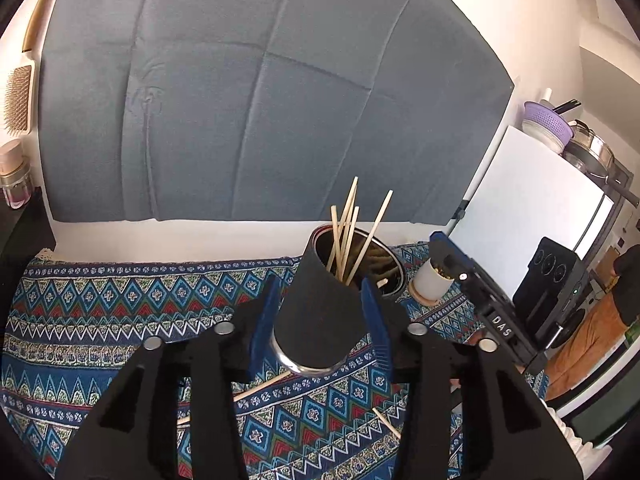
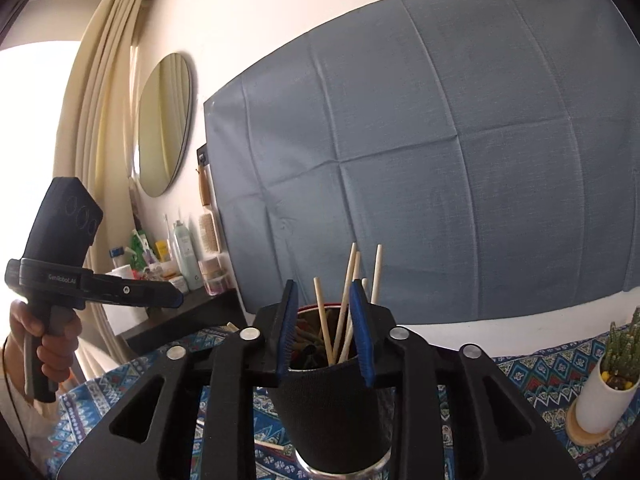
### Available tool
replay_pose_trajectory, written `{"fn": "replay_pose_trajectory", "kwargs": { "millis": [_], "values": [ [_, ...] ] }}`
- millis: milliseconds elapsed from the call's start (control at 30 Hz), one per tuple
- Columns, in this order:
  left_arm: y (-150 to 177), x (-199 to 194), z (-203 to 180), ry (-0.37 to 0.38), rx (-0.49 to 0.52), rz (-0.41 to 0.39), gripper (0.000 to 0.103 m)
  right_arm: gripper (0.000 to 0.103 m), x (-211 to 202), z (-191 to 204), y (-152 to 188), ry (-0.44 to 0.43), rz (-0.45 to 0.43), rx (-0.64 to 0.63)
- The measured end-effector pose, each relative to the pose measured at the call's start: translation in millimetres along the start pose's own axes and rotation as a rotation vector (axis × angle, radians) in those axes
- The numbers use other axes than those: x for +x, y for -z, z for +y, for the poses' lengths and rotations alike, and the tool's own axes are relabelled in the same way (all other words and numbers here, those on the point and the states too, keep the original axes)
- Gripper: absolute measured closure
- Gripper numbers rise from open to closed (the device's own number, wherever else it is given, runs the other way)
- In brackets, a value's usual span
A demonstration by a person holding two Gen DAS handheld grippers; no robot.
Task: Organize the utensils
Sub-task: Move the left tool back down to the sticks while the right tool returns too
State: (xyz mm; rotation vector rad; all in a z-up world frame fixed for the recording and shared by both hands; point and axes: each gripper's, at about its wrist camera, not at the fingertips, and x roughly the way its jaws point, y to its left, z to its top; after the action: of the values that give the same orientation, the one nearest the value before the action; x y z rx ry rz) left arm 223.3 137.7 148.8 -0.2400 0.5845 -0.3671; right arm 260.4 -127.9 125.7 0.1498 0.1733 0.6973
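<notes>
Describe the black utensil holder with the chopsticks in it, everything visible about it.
The black cylindrical utensil holder has a matte, fabric-like dark sleeve over a shiny metal body, with bare metal at its base rim and inside its open mouth. It stands on the blue patterned tablecloth, looking tilted in the fisheye view. Several pale wooden chopsticks lean out of it at differing angles. The left gripper straddles it with open jaws; whether the pads touch is unclear.

Grey-blue creased cloth [image 1: 256, 92] hangs on the far wall, round mirror [image 2: 165, 124] left of it, small cactus in a white pot [image 2: 608, 388] at right.
</notes>
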Motion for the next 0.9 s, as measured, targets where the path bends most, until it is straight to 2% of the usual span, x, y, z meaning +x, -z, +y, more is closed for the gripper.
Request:
{"fn": "replay_pose_trajectory", "kwargs": {
  "millis": [33,100,167,200,267,333,500,667,767,900],
  "values": [
    [4.5,-1.3,1.7,-0.012,0.008,0.008,0.044,0.056,-6.2,-0.2,-0.7,0.014,0.005,-0.005],
    [15.2,-3.2,5.4,-0.045,0.031,0.023,0.035,0.051,-20.0,-1.9,-0.6,0.029,0.015,-0.015],
    [26.3,-1.1,10.3,-0.063,0.052,0.061,0.028,0.037,-33.5,-5.3,0.8,0.054,0.037,-0.019],
    [32.0,1.3,13.2,-0.068,0.063,0.085,0.024,0.036,-39.9,-7.2,2.0,0.069,0.052,-0.021],
    [43.9,8.7,19.7,-0.069,0.085,0.152,0.019,0.024,-49.3,-11.8,4.2,0.094,0.092,-0.028],
    [55.0,15.0,27.4,-0.087,0.093,0.195,0.016,0.019,-55.7,-17.1,7.7,0.119,0.160,-0.034],
    [76.6,29.1,45.0,-0.080,0.116,0.283,0.006,0.017,-72.5,-33.7,27.4,0.204,0.303,-0.069],
    [98.8,53.1,60.6,-0.112,0.173,0.390,0.006,0.017,-90.6,-60.3,58.9,0.282,0.442,-0.062],
    [109.9,69.9,75.0,-0.136,0.150,0.449,0.006,0.017,-100.8,-79.6,79.0,0.331,0.508,-0.037],
    [117.5,83.2,85.5,-0.166,0.141,0.478,0.006,0.017,-109.1,-102.8,98.5,0.383,0.591,0.027]
  ]
}}
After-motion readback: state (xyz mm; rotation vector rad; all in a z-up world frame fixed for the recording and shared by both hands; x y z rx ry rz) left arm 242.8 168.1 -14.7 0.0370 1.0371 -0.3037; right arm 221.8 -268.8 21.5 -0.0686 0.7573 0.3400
